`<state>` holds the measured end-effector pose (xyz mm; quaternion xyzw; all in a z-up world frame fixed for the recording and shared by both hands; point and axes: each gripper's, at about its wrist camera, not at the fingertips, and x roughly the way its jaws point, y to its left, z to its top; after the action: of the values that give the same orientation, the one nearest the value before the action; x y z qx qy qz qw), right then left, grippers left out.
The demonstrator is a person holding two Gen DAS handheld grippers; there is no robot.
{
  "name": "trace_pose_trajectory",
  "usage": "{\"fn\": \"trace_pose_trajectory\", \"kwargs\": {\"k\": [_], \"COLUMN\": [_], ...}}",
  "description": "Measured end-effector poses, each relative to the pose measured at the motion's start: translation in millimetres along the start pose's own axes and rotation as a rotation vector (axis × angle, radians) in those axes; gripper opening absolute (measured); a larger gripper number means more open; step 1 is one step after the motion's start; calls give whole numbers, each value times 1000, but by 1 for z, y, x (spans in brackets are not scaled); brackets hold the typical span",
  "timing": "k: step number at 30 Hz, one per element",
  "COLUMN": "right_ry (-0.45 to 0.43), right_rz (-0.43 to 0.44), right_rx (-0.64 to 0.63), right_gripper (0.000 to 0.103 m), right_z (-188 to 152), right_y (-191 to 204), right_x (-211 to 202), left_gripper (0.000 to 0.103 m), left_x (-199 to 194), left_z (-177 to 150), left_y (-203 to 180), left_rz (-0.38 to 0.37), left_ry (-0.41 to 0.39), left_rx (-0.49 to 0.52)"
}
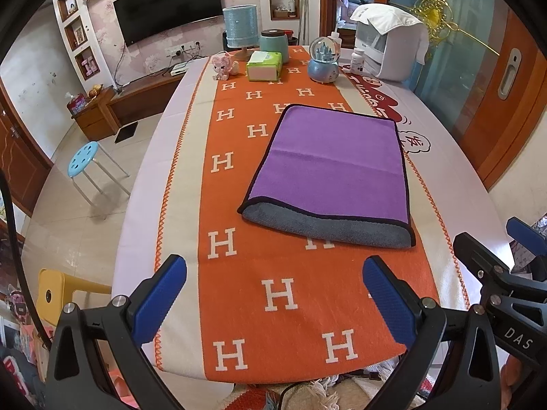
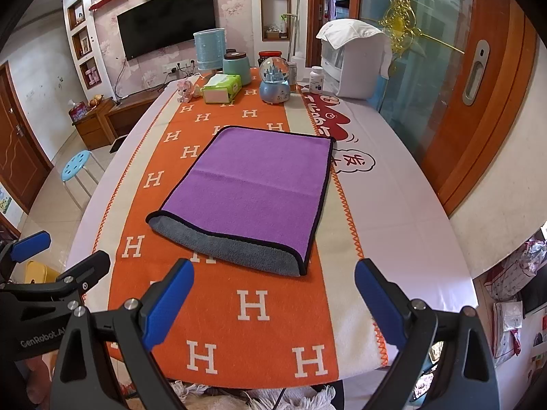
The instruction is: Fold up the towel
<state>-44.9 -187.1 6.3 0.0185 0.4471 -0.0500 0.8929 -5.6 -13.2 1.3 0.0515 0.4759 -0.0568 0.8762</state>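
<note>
A purple towel (image 1: 333,164) with a black hem and grey underside lies folded on the orange H-patterned runner; its grey lower layer shows along the near edge. It also shows in the right wrist view (image 2: 253,184). My left gripper (image 1: 273,273) is open and empty, held above the runner short of the towel's near edge. My right gripper (image 2: 273,276) is open and empty, also just short of the near edge. The right gripper shows at the right edge of the left wrist view (image 1: 506,273), and the left gripper at the left edge of the right wrist view (image 2: 51,263).
At the table's far end stand a blue lamp (image 1: 240,27), a teal jar (image 1: 274,45), a tissue pack (image 1: 264,65), a pink toy (image 1: 223,66), a snow globe (image 1: 323,61), a pill bottle (image 1: 358,62) and a white appliance (image 1: 393,44). A blue stool (image 1: 84,159) stands left of the table.
</note>
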Motion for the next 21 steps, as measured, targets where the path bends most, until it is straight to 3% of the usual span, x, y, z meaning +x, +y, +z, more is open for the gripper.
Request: {"fn": "trace_pose_trajectory", "kwargs": {"k": [12,21], "right_ry": [-5,-44], "right_rz": [-6,-13], "right_rx": [0,10], "right_gripper": [96,94], "right_z": [1,11], "right_y": [0,-8], "right_x": [0,-1], "left_gripper": [102,102], "left_x": [1,1], "left_z": [4,20], "left_y": [4,17], "left_rz": [2,-64], "left_ry": [-39,-104], "left_rx": [-1,29]}}
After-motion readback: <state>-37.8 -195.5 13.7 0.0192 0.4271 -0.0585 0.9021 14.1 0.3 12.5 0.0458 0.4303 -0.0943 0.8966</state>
